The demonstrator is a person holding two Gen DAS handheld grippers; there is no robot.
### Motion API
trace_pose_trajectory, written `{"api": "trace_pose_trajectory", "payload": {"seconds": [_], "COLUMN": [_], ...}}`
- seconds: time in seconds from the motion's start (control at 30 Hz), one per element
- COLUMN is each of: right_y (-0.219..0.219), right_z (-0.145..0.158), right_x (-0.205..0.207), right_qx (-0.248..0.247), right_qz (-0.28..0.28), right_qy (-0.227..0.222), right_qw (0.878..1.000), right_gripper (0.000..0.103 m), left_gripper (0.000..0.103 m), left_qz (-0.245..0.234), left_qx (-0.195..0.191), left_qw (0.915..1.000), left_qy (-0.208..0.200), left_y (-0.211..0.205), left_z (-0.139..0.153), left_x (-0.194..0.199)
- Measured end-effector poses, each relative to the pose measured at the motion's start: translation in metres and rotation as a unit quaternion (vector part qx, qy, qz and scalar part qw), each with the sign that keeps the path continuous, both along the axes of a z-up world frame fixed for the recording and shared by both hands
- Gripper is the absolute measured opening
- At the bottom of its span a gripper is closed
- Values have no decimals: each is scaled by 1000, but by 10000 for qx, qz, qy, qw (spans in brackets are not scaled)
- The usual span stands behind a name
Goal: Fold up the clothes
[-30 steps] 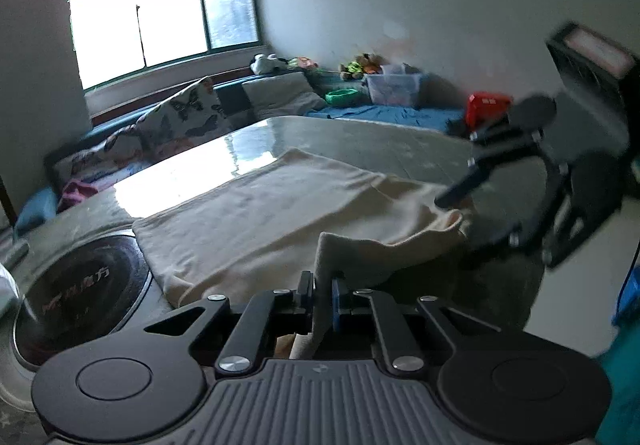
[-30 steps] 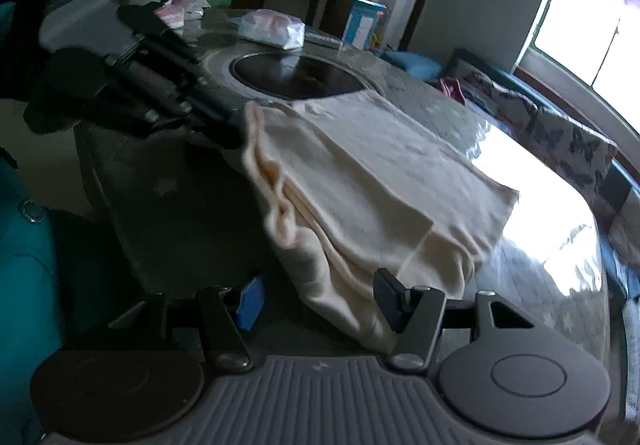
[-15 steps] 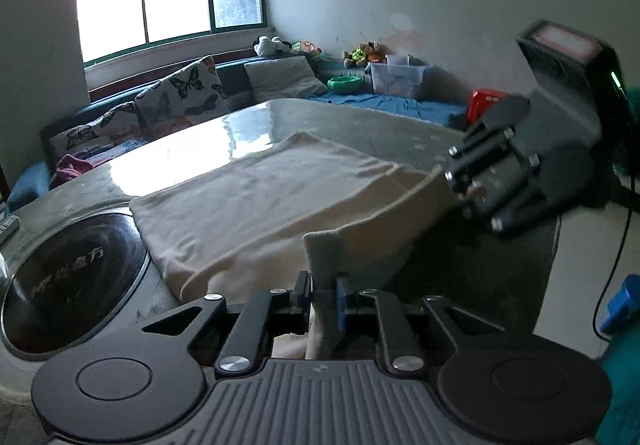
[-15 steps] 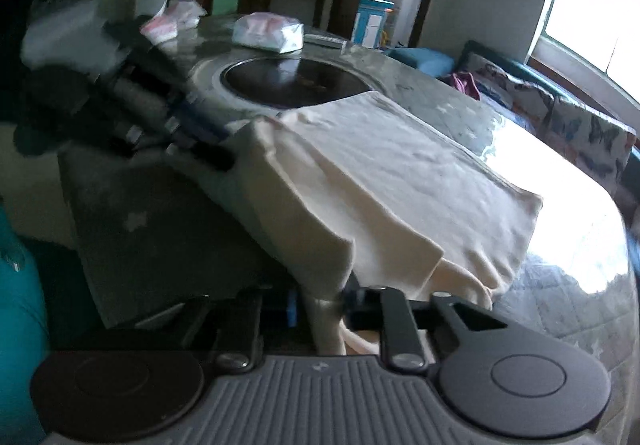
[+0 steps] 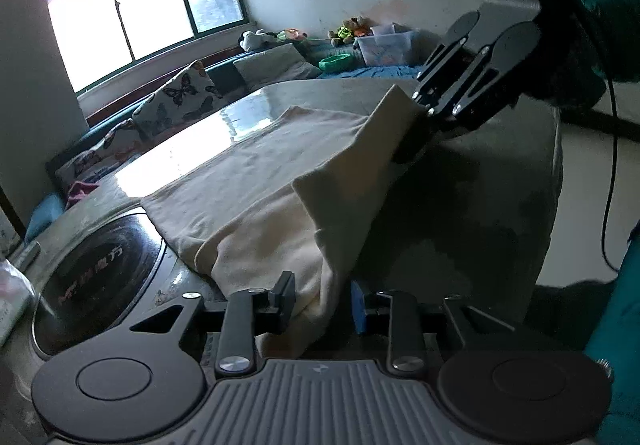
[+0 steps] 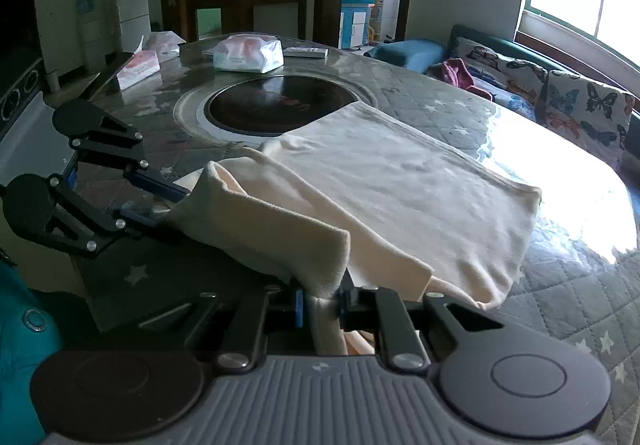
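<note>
A cream garment [image 5: 248, 185] [image 6: 400, 181] lies spread on the quilted table [image 6: 560, 285], its near edge raised into a fold. My left gripper [image 5: 322, 303] has its jaws opening; the fold's end hangs between the pads, with a gap on the blue-pad side. In the right wrist view the left gripper [image 6: 174, 207] sits at the fold's left end. My right gripper [image 6: 319, 303] is shut on the other end of the fold. From the left wrist view the right gripper [image 5: 420, 109] holds that corner up above the table.
A round black hob [image 6: 280, 105] [image 5: 92, 285] is set into the table beside the garment. Tissue packs [image 6: 246, 53] lie behind it. A sofa with butterfly cushions [image 6: 580, 101] runs under the window. The table's edge drops off near both grippers.
The right gripper's jaws went from wide apart to pinched on the garment's fold and lifted it. The left gripper's jaws have parted from their tight pinch on the cloth.
</note>
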State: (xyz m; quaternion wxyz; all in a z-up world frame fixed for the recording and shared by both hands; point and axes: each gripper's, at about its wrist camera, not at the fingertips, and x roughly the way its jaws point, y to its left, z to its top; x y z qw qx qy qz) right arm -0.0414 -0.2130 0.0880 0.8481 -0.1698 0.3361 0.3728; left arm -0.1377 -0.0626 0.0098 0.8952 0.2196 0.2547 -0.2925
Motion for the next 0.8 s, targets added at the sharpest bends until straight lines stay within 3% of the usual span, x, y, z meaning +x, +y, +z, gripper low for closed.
{"api": "trace_pose_trajectory", "payload": {"seconds": [0.03,0.13,0.47,0.67,0.8], "right_y": [0,0,-5,-9,-8], "right_z": [-1,-1,21,43,53], "right_x": [-1,-6,-33,-69,-79], "right_qx": [3,47,192,226,252], "right_qz": [-7,-43,143,498,555], "right_qy": [-23,-87,-363,-142,-42], "right_qw": [10000,9999,9991,9984,9981], "right_gripper": [12,11,10,10,10], "left_gripper": [14,6,5,5,5], "left_qz": [-12,27,109,38,116], "left_qx": [23,-106,-596,-821,-968], "left_qw": [10000,9999,9982,9964,9951], "left_qy": [20,112,0,213,179], "left_y": [1,6,22,37,39], "left_z": [-1,3,35,55,62], "left_x": [1,5,-12,-47,-43]}}
